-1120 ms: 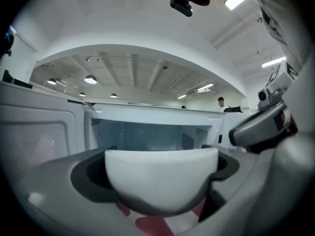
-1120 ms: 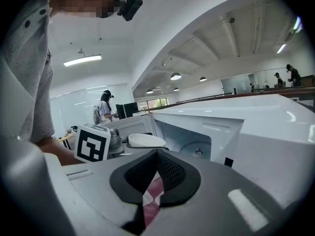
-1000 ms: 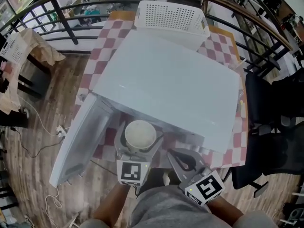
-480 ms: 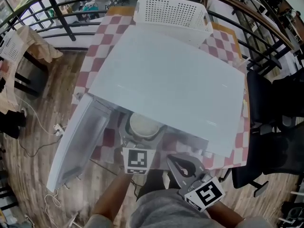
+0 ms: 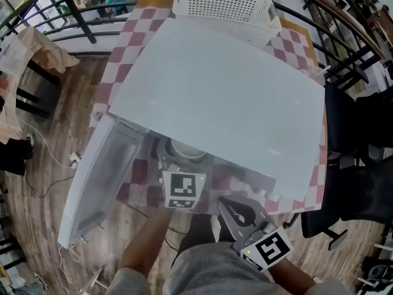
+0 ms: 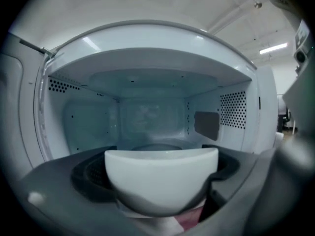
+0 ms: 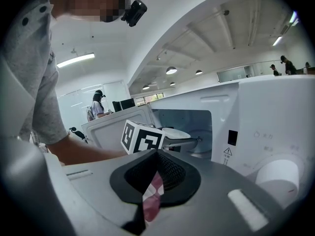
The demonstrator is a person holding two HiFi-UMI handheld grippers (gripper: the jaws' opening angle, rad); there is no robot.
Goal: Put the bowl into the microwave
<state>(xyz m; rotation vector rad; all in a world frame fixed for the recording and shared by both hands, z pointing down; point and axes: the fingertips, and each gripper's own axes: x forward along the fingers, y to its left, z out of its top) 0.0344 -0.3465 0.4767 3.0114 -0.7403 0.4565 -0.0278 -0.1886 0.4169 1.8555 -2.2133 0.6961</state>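
While your left gripper (image 5: 184, 163) clamps the bowl (image 6: 161, 176) at the microwave (image 5: 215, 97) mouth | right gripper (image 5: 238, 212) closed, empty | bowl likely stiff, slick, breakable; grip its sides

Checkered table (image 5: 128, 40), bearing microwave (image 5: 221, 97), white basket (image 5: 224, 6)

White perforated basket (image 5: 224, 6) on the far side, pink-and-white checked cloth (image 5: 124, 49) beneath it, black office chair (image 5: 362, 165) at right, dark curved railing (image 5: 344, 26) beyond, wooden floor (image 5: 58, 128) at left, thin cable (image 5: 46, 158) trailing across it
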